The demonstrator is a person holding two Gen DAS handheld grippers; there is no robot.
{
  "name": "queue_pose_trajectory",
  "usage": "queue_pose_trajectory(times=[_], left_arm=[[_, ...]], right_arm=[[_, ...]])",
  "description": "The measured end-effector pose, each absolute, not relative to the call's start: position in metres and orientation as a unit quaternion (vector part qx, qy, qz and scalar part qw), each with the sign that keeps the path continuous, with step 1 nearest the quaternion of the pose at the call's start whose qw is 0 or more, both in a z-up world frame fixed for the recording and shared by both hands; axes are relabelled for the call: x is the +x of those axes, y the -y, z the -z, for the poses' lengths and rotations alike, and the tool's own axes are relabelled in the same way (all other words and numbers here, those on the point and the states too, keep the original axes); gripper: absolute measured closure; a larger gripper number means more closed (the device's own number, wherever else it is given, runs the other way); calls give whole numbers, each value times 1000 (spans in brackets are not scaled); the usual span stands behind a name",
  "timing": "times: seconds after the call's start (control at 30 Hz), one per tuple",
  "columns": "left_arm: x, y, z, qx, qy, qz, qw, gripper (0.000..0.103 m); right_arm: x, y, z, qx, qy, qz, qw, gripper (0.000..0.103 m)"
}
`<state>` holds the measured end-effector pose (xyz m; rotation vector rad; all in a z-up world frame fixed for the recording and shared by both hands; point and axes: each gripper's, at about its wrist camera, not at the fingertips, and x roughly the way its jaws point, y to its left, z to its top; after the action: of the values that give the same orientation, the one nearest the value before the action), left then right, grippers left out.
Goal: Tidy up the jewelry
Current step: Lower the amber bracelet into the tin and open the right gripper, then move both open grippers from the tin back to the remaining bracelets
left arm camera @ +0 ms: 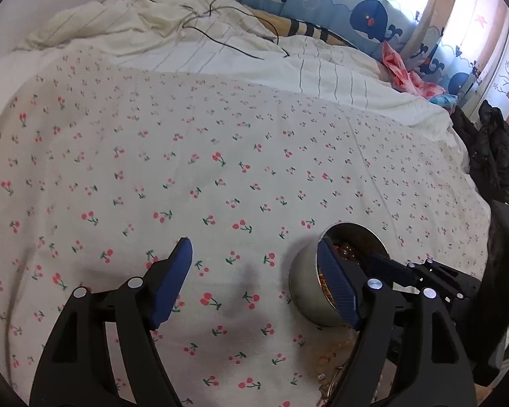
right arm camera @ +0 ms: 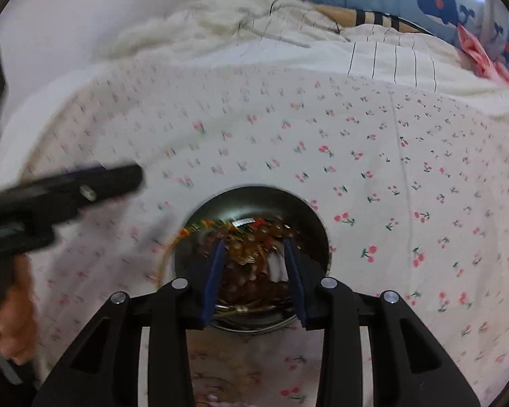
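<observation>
A round metal tin (left arm camera: 305, 285) stands on the cherry-print bedsheet (left arm camera: 186, 169) and holds beaded jewelry (left arm camera: 346, 249). My left gripper (left arm camera: 254, 247) is open and empty, hovering over the sheet just left of the tin. Its right finger overlaps the tin's rim. In the right wrist view the tin (right arm camera: 315, 224) lies straight ahead, full of brown and amber beads (right arm camera: 254, 237). My right gripper (right arm camera: 254, 244) is open with its fingertips inside the tin, above the beads. A beaded strand (right arm camera: 168, 254) hangs over the tin's left rim. Loose jewelry (left arm camera: 325, 363) lies on the sheet below the tin.
A crumpled white blanket (left arm camera: 186, 30) with black cables lies at the far side of the bed. Whale-print curtains (left arm camera: 373, 20) and pink cloth (left arm camera: 403, 74) are at the back right. Dark clothing (left arm camera: 492, 156) sits at the right edge. The left gripper's body (right arm camera: 61, 193) shows at the left.
</observation>
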<state>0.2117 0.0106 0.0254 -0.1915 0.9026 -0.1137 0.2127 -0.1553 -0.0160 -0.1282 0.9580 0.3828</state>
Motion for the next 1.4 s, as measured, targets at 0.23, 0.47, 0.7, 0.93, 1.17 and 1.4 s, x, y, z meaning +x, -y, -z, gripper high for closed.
queue_pose_trajectory(times=[0.23,0.47,0.7,0.93,1.17,1.4], left_arm=[[213,-10,-24,-91,-438,53,893,27],[209,-5,-28,-72,-431,53,898,27],[201,1,-28,-36,-426,35,903,24],[187,-15,-31,-26,-426,21,904,23],[174,-35,-37,-19,-422,9,906,22],[163,-38,-39,-16,-424,8,905,21]], right_arm=[[243,133,29,-146,-480,-157,851,66],[205,168,-5,-91,-459,-168,868,50],[173,204,-10,8,-438,-189,879,44],[189,150,-10,-80,-433,-203,875,44],[213,144,16,-111,-465,-162,863,45],[195,168,-17,-48,-418,-191,887,38]])
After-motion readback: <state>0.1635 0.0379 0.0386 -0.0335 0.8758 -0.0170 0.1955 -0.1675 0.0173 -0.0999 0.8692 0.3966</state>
